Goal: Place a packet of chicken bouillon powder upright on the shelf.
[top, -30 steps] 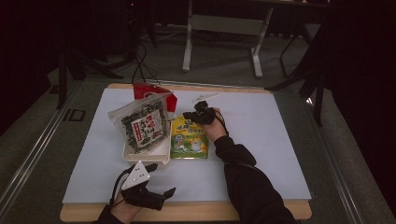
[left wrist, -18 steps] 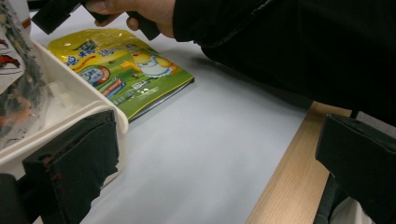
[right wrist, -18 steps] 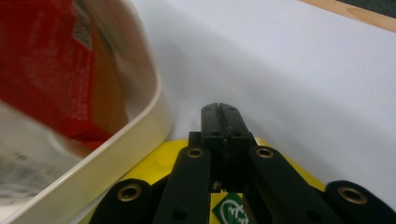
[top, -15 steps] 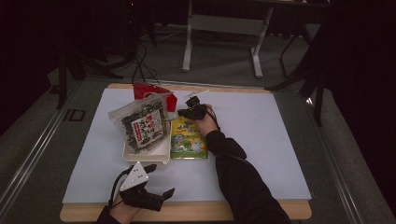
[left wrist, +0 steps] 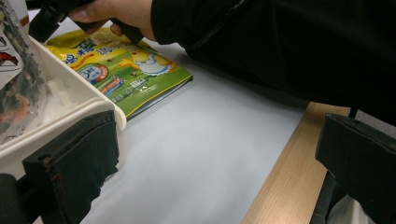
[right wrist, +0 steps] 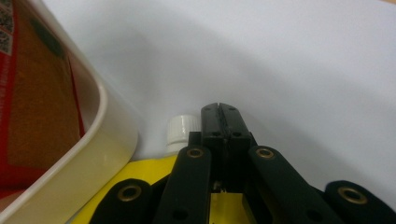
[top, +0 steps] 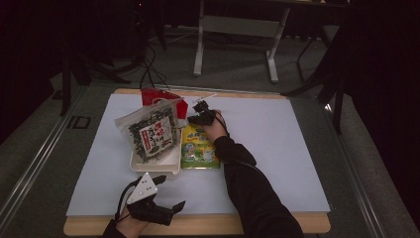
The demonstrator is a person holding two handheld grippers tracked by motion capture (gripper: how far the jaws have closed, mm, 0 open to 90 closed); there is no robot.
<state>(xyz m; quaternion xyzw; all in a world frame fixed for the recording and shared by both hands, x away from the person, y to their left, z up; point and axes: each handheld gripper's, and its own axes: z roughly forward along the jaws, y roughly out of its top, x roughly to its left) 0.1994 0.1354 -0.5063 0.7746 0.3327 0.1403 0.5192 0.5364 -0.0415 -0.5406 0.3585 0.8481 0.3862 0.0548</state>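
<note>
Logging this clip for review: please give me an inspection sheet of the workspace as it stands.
Surface: wooden table under a pale blue mat.
Job's things: yellow-green spouted pouch flat on the mat, white cap beside the right gripper's jaws.
Clutter: cream plastic tray holding a seaweed snack bag; red packet behind.
Grippers: right gripper shut at the pouch's top; left gripper open near the tray.
Cables: black cables on the floor.
Surroundings: dark room, grey stand.

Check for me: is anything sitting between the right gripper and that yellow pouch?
Nothing visible does. The right gripper, jaws shut, is already over the top end of the yellow pouch, just beside its white cap. The cream tray lies alongside, not between.
</note>
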